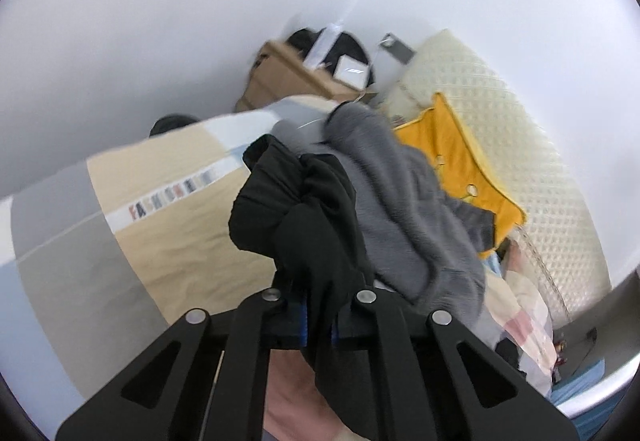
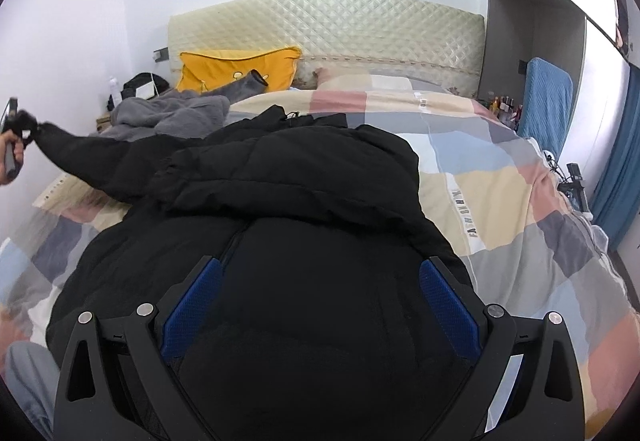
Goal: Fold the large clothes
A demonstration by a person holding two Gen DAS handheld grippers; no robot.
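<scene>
A bed is covered by one patchwork quilt (image 2: 500, 177) in soft beige, grey, pink and blue blocks, backed by a cream diamond-quilted headboard (image 2: 328, 25). One puffy black jacket (image 2: 288, 193) is spread over the quilt, matte and rumpled, its sleeve (image 2: 80, 151) stretched out to the left. A fuzzy grey fleece (image 2: 172, 111) is heaped near one yellow pillow (image 2: 236, 71). The sleeve end is pinched tight in the left gripper (image 1: 318, 325). The right gripper (image 2: 320, 305) is spread wide just above the jacket, both blue pads (image 2: 448, 305) bare.
</scene>
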